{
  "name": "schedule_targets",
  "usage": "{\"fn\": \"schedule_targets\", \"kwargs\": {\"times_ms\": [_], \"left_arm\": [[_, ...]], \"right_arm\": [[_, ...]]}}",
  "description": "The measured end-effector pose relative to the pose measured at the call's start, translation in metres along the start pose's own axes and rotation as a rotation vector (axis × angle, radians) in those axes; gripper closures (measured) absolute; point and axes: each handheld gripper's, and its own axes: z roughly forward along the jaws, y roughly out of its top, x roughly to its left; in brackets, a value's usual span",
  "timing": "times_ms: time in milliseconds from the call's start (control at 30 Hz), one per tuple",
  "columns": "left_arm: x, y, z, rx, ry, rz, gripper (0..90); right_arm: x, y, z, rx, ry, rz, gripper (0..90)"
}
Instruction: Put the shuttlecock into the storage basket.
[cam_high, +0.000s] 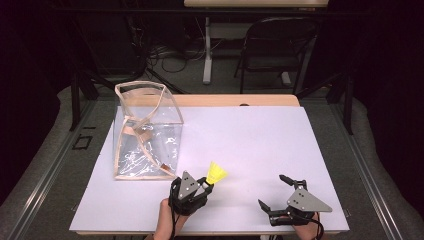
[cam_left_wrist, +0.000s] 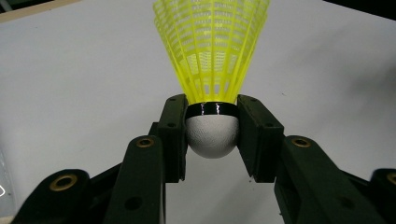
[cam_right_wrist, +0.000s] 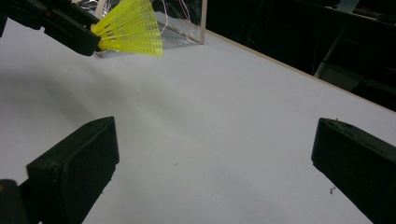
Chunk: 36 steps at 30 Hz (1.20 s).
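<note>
A yellow shuttlecock (cam_high: 217, 173) with a white cork head (cam_left_wrist: 212, 135) is held in my left gripper (cam_high: 207, 183), whose jaws are shut on the cork, skirt pointing away from the hand. It hangs just above the white table near the front, right of the clear bag (cam_high: 146, 131). In the right gripper view the shuttlecock (cam_right_wrist: 132, 29) shows at the upper left. My right gripper (cam_high: 272, 192) rests low at the front right of the table, jaws wide open, nothing between them.
The clear plastic bag with tan trim stands open-topped at the table's left back. The white table top (cam_high: 250, 135) stretches wide between the bag and the right edge. A dark folding chair (cam_high: 275, 45) and cables lie beyond the table.
</note>
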Motion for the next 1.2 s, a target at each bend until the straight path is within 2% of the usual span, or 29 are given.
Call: {"fn": "schedule_targets", "kwargs": {"times_ms": [433, 900, 1100, 1200], "left_arm": [[0.006, 0.004, -0.002, -0.011, 0.002, 0.001, 64.7], [0.024, 0.013, -0.002, -0.032, 0.028, -0.007, 64.7], [0.028, 0.017, -0.001, -0.051, 0.029, 0.015, 64.7], [0.030, 0.019, 0.001, -0.053, 0.030, 0.013, 64.7]], "right_arm": [[0.000, 0.000, 0.000, 0.002, -0.004, -0.001, 0.4], [0.000, 0.000, 0.000, 0.006, 0.002, 0.000, 0.3], [0.000, 0.000, 0.001, 0.002, 0.003, 0.003, 0.4], [0.000, 0.000, 0.001, 0.006, 0.004, 0.004, 0.4]]}}
